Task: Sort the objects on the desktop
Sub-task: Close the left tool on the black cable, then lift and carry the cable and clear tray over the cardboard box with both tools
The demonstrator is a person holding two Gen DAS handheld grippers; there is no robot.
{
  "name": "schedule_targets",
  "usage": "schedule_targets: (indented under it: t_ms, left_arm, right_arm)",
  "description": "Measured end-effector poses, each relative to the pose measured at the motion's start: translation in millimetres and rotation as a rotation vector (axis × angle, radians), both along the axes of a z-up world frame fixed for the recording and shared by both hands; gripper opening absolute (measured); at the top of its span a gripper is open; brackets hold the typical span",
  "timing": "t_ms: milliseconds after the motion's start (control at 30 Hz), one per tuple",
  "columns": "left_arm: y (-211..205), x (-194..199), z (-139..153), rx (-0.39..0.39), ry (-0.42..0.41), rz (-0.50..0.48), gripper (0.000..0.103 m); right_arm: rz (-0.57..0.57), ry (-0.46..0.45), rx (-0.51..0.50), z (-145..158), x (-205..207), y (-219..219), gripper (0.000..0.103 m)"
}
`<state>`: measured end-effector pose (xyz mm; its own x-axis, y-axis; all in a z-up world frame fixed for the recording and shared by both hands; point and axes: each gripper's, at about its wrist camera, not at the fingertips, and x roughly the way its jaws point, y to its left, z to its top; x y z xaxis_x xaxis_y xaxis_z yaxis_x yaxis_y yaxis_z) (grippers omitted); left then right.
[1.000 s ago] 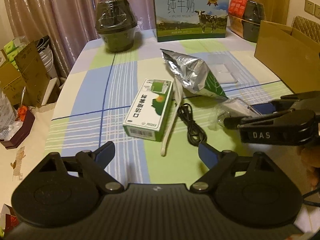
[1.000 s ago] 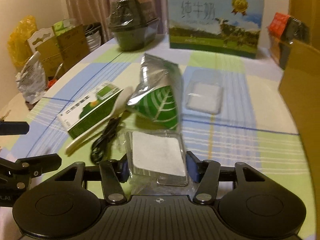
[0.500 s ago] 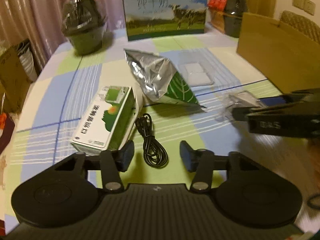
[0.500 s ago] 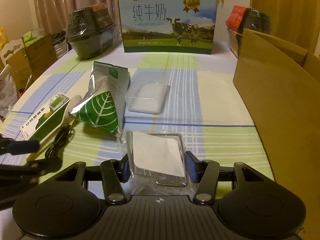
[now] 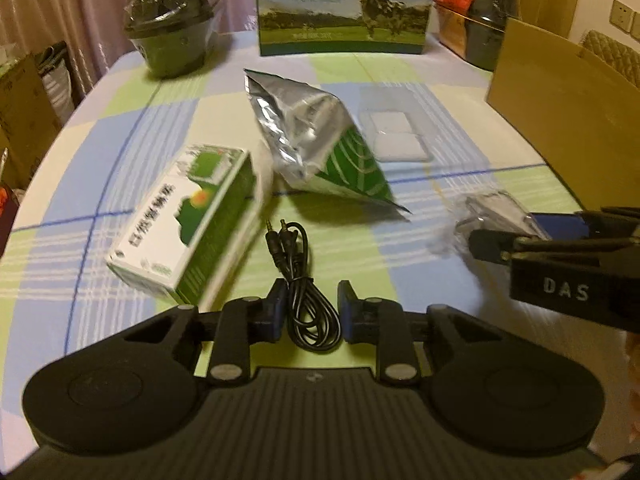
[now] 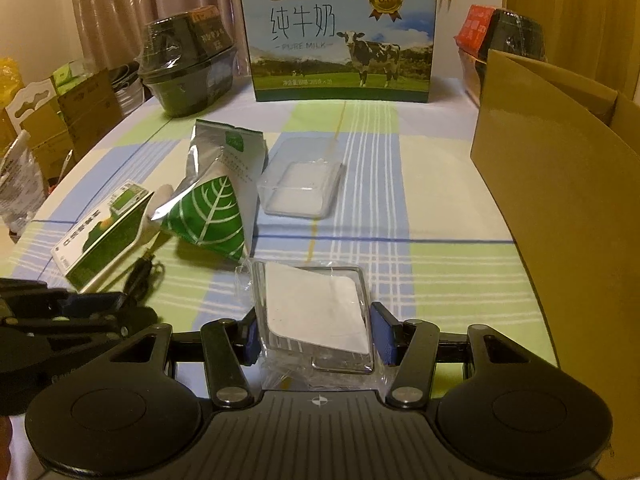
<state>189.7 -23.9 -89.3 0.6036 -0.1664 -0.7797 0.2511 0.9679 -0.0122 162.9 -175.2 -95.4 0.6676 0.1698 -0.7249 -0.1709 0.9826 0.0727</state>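
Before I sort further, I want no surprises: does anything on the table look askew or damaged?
The crumpled silver-and-green foil pouch lies slumped on its side, its corner overlapping the white stick beside the green-and-white carton. Nothing looks spilled or broken.

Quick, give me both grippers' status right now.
Left gripper: jaws closing around the coiled black cable, not clearly pinching it yet.
Right gripper: shut on the clear plastic case.

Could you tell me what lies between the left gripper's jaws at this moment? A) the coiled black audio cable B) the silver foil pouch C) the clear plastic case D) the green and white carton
A: in the left wrist view the coiled black audio cable sits between the closing jaws of the left gripper, while the carton lies beside them.
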Motion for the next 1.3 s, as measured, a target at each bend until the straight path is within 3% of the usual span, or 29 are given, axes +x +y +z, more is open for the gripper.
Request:
schedule_targets:
  t_ms: [100, 200, 333, 500, 633, 767, 933, 1000, 1033, 1067, 1200, 1300]
  left_arm:
    - [-6, -17, 5, 0.010, 0.009, -0.043, 0.021]
    - [-13, -38, 12, 0.024, 0.002, -0.082, 0.014]
    - [-14, -54, 9, 0.008, 0.009, -0.074, 0.014]
    - [-11, -54, 4, 0.004, 0.009, -0.051, 0.018]
    - [-7, -49, 5, -0.031, -0.004, -0.027, 0.026]
    - [-9, -44, 5, -0.050, -0.013, -0.036, 0.027]
    - [-14, -38, 0, -0.021, -0.009, -0.044, 0.027]
    - [-16, -38, 0, 0.004, -0.011, -0.053, 0.020]
    - [-16, -39, 0, 0.006, -0.010, -0.055, 0.011]
    - [-15, -39, 1, 0.006, -0.004, -0.054, 0.011]
    - [-15, -43, 2, 0.011, 0.002, -0.064, 0.010]
    - [-16, -46, 5, 0.002, -0.003, -0.068, 0.010]
  right_arm:
    - [0.001, -0.003, -0.005, 4, -13, -3, 0.051]
    - [-0.007, 0.010, -0.003, 4, -28, -9, 0.051]
    - [-0.009, -0.007, -0.023, 1, -45, -11, 0.051]
    - [-0.020, 0.003, -0.020, -6, -49, -13, 0.069]
    - [-0.021, 0.002, -0.017, -8, -47, -12, 0.070]
    - [-0.022, 0.010, -0.020, -12, -46, -11, 0.070]
    - [-0.017, 0.001, -0.036, -14, -46, -10, 0.070]
    - [-0.016, -0.002, -0.044, -15, -46, -8, 0.070]
    - [-0.015, -0.003, -0.047, -15, -46, -8, 0.069]
    - [-0.014, -0.004, -0.049, -15, -46, -8, 0.069]
    - [-0.005, -0.010, -0.057, -14, -47, -6, 0.055]
    - [-0.008, -0.011, -0.063, -13, -47, -6, 0.052]
